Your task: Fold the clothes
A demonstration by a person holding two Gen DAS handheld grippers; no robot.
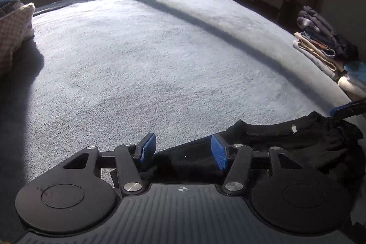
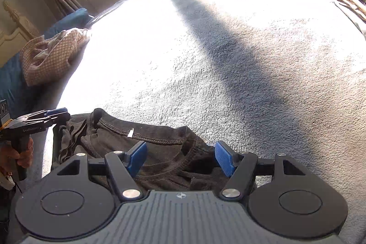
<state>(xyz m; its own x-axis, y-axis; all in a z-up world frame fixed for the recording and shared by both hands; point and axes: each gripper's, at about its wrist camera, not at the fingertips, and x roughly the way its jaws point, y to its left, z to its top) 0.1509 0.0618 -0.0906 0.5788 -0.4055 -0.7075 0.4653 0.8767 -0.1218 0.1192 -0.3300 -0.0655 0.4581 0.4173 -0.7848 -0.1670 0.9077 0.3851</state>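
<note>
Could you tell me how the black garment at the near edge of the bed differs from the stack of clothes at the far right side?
The black garment lies loose and rumpled, its neckline showing; the stack of clothes is folded and piled in layers. The garment is a single black piece, while the stack mixes beige, blue and dark pieces. The garment sits right beneath the open left tongs and right tongs; the stack lies apart from both. Both rest on the same pale fleecy cover.

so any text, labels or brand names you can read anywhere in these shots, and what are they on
None can be read.
White tag at the neckline of the black garment: too small to show any print.
Embossed lettering on the side of the left gripper, seen from the right wrist view: too blurred to read.
</note>
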